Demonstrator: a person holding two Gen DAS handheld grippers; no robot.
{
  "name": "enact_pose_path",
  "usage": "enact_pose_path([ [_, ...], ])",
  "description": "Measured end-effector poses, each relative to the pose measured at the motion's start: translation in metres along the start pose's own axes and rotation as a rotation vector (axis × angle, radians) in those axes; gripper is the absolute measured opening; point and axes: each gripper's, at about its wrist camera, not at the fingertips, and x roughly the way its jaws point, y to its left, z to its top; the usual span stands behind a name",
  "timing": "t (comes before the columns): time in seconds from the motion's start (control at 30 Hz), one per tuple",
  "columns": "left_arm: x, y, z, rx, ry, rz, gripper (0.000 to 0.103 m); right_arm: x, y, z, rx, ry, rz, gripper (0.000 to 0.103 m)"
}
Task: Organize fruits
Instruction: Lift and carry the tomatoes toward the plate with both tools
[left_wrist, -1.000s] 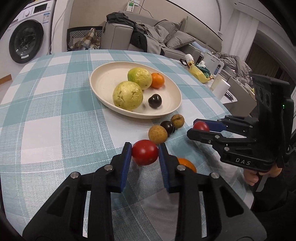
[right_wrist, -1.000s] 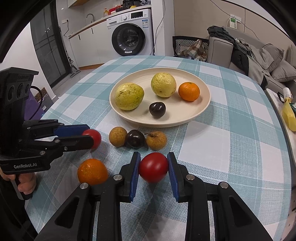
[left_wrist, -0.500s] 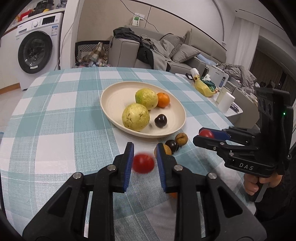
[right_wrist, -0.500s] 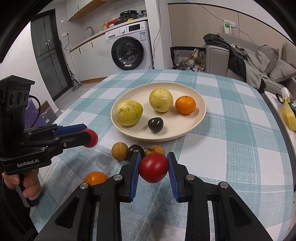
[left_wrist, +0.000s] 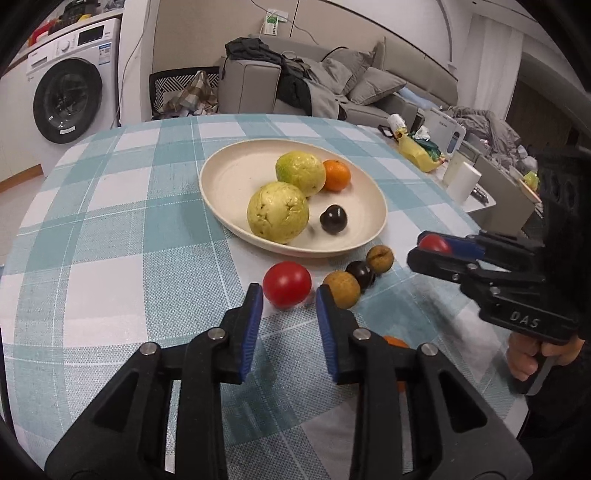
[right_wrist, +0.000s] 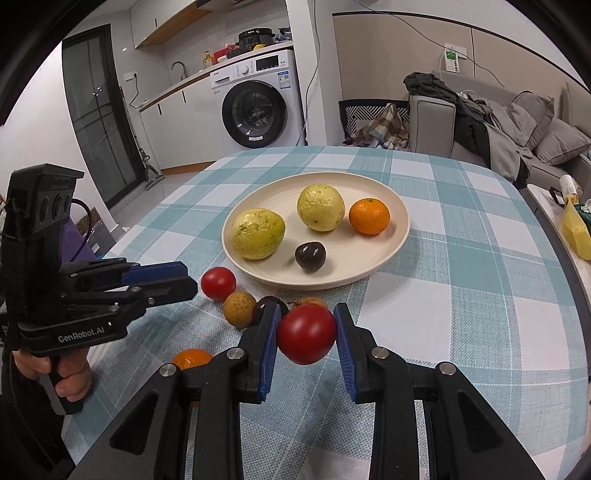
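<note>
A red tomato (left_wrist: 287, 283) sits loose on the checked tablecloth (left_wrist: 110, 229), just ahead of the left gripper (left_wrist: 289, 300), whose jaws are opening. At three o'clock, the right gripper (right_wrist: 306, 330) clamps another tomato (right_wrist: 306, 333); the plate (left_wrist: 229, 173) lies at twelve.

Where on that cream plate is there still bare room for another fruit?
The cream plate is bare along its far-left rim, behind the two yellow-green guavas, and along its near-right edge, between the dark plum and the orange mandarin. The middle is crowded.
</note>
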Motion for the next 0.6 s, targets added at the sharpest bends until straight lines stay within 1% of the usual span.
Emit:
enact_pose_path([
  [0.1,0.009,0.002,0.0,-0.004,0.021,0.047,0.034,0.0,0.0,0.0,0.0,0.0,-0.001,0.03],
  [0.13,0.011,0.003,0.0,-0.009,0.023,0.043,0.038,0.0,0.0,0.0,0.0,0.0,0.0,0.03],
  [0.2,0.013,0.004,0.001,-0.013,0.025,0.033,0.042,0.0,0.0,0.0,-0.001,0.001,0.0,0.031],
  [0.33,0.018,0.003,0.003,-0.005,0.027,0.029,0.055,-0.001,0.0,0.0,0.001,0.002,0.0,0.031],
  [0.4,0.021,0.0,0.005,0.003,0.033,0.031,0.055,-0.001,-0.001,0.0,0.003,0.002,0.001,0.031],
  [0.53,0.028,-0.004,0.007,0.018,0.055,0.005,0.054,-0.002,0.0,0.0,0.003,0.001,0.0,0.031],
  [0.57,0.029,-0.004,0.007,0.02,0.057,-0.004,0.051,-0.002,0.0,0.0,0.003,0.0,-0.001,0.031],
  [0.6,0.029,-0.004,0.007,0.021,0.056,-0.015,0.037,-0.002,0.0,0.0,0.003,-0.001,-0.001,0.031],
])
